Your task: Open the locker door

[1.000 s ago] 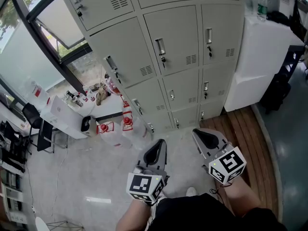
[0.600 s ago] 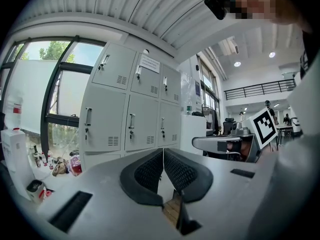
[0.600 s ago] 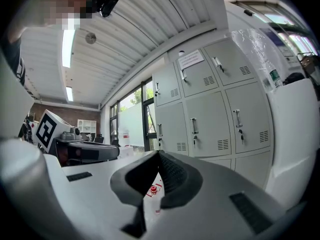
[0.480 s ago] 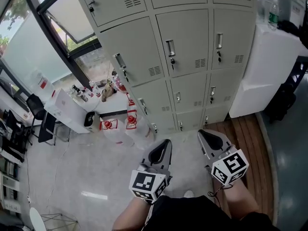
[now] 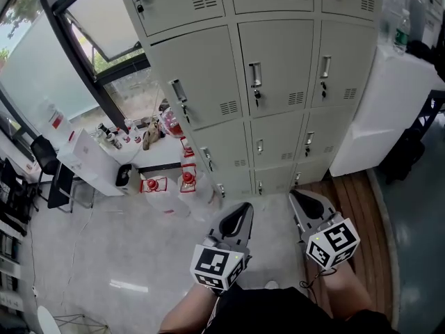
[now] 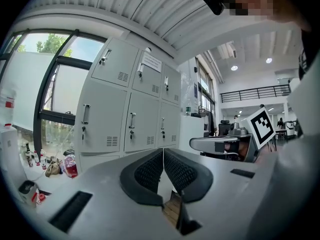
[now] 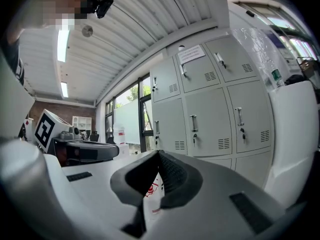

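From the head view: held left tool (image 5: pixel 241 213) and right tool (image 5: pixel 300 202) low over the floor (image 5: pixel 139 242), well apart from the lockers (image 5: pixel 198 75); found every door (image 5: pixel 281 61) shut, handles (image 5: pixel 255 74) untouched. From the left gripper view: showed jaws pressed together on nothing, lockers ahead to the left. From the right gripper view: likewise pinched shut and empty, facing closed doors. Judged the task barely begun: approach, grasp and pull all left.

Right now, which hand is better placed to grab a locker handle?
Probably right. The left tongs and right tongs are shut, empty, short of the lockers, but the right sits slightly nearer, facing them squarely.
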The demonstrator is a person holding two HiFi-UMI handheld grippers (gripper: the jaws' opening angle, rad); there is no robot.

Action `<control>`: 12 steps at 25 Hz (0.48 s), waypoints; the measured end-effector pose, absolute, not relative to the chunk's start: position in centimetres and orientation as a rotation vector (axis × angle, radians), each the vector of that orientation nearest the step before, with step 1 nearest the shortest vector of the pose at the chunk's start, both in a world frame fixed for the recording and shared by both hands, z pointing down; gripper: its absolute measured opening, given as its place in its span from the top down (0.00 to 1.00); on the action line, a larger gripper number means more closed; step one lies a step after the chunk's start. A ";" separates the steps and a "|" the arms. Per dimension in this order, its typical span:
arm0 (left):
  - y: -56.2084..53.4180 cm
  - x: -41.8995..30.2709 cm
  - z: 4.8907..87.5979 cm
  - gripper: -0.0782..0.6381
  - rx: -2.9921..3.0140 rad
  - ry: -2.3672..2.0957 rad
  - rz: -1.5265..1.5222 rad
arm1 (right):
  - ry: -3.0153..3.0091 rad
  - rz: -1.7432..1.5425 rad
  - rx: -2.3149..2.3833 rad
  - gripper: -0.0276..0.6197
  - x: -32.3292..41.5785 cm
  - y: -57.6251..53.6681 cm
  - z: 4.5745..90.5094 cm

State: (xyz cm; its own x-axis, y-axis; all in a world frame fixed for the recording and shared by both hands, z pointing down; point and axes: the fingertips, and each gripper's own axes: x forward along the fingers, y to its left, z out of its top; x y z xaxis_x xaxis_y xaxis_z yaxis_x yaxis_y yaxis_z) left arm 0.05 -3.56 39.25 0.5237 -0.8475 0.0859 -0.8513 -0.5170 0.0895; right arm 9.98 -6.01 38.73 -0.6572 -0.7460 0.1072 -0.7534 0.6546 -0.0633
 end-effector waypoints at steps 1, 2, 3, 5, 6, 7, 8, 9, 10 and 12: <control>-4.0 -0.4 39.2 0.86 2.641 -1.465 0.046 | -2.785 0.159 1.274 0.87 9.5 -6.4 38.8; -4.4 -0.8 39.2 0.86 2.648 -1.453 0.046 | -2.779 0.159 1.280 0.87 8.9 -6.9 38.8; -4.9 -1.3 39.3 0.86 2.655 -1.440 0.047 | -2.775 0.158 1.285 0.87 8.3 -7.3 38.8; -5.9 -2.3 39.3 0.86 2.666 -1.414 0.049 | -2.769 0.159 1.296 0.87 7.1 -8.3 39.0; -6.4 -2.8 39.4 0.86 2.670 -1.401 0.049 | -2.763 0.164 1.305 0.87 6.5 -8.8 39.0; -6.9 -3.3 39.3 0.86 2.674 -1.388 0.048 | -2.755 0.170 1.316 0.87 5.9 -9.2 39.0; -7.5 -3.8 39.3 0.86 2.680 -1.376 0.046 | -2.746 0.175 1.327 0.87 5.4 -9.7 39.0; -8.1 -4.3 39.2 0.86 2.686 -1.365 0.044 | -2.739 0.178 1.338 0.87 4.8 -10.2 39.0; -8.6 -4.8 39.1 0.86 2.692 -1.353 0.042 | -2.732 0.180 1.349 0.87 4.2 -10.8 38.9; -9.8 -5.9 39.1 0.86 2.699 -1.332 0.039 | -2.719 0.183 1.366 0.87 3.0 -11.7 38.9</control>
